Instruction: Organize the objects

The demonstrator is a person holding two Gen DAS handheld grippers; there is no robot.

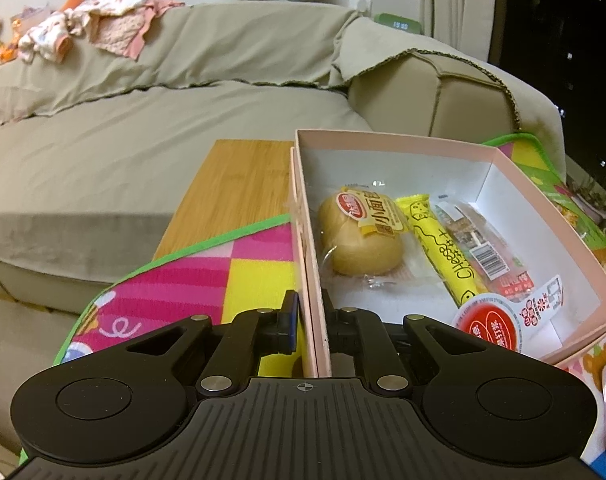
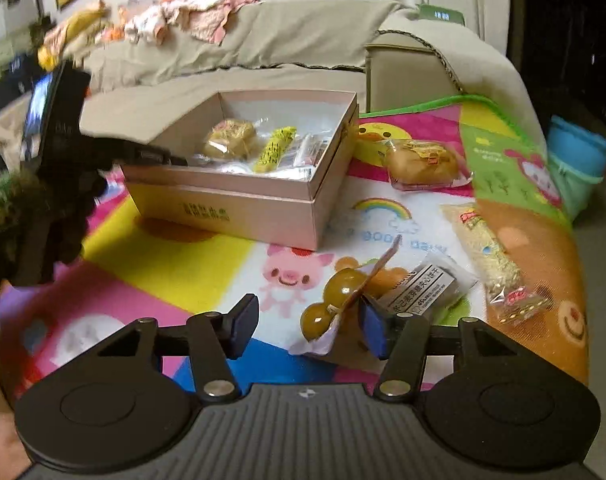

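The left gripper point(image 1: 309, 320) is pinched tight on the near side wall of the pink box point(image 1: 403, 140), one finger outside and one inside, steadying it on the colourful play mat point(image 2: 207, 264). Inside the box, ahead of those fingers, lie a wrapped bun point(image 1: 359, 240), a yellow cheese stick point(image 1: 443, 248) and a couple of other packets. The right gripper point(image 2: 309, 326) stands about half open over the mat, short of the box, with the packet of glossy brown balls point(image 2: 335, 304) between its fingers — the right pad looks to be against the wrapper, the left pad apart from it, so nothing is gripped yet. Just to the right of that tool lie a clear packet with a grey label point(image 2: 427, 284), a long crumbly bar point(image 2: 491, 256) and, further ahead, another wrapped bun point(image 2: 423, 164). The step in hand seems to be collecting the next loose snack. That calls for closing squarely on the packet, then lifting it forward and left — over the box's near wall.
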